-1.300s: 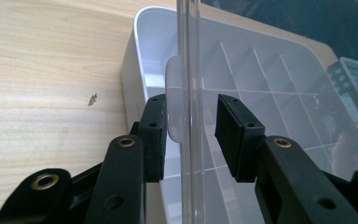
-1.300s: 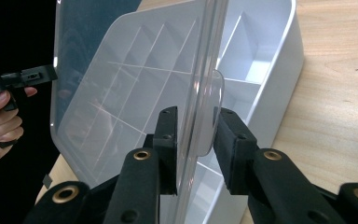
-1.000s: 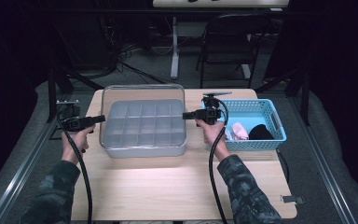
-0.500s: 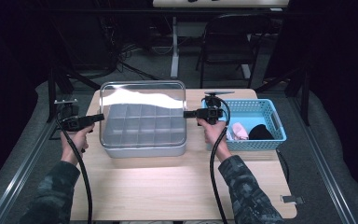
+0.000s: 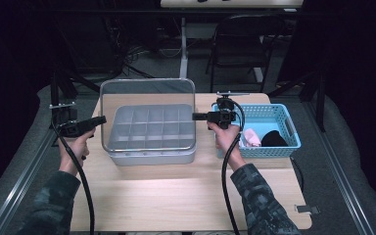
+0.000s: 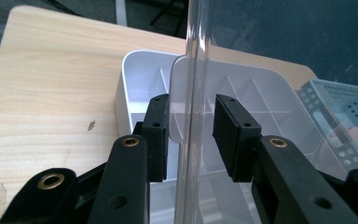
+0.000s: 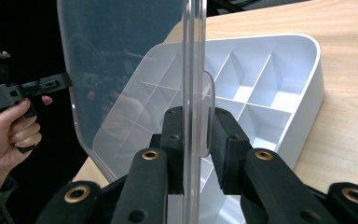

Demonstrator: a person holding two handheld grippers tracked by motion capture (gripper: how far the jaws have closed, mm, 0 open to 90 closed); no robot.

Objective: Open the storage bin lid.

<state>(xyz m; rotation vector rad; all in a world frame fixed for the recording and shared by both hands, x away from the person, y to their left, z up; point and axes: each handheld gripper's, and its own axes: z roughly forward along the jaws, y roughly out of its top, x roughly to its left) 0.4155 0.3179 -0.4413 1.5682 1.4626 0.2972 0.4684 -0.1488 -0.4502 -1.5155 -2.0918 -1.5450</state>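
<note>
Gripping the clear plastic lid [image 5: 148, 113] by its side tabs, left claw [image 5: 99, 120] and right claw [image 5: 196, 116] hold it raised, tilted over the grey compartmented tray [image 5: 152, 155] on the wooden counter [image 5: 176, 196].

Bright table [image 5: 176, 196], dark surroundings — soft glare, nearest black parts blurred.

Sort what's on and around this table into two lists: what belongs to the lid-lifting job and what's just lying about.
In the job:
- clear lid, raised at its edges
- white compartment tray under it
- left tool, at the lid's left tab
- right tool, at the lid's right tab

Lying about:
- blue basket
- pink item and black item inside it
- chair behind the table
</note>
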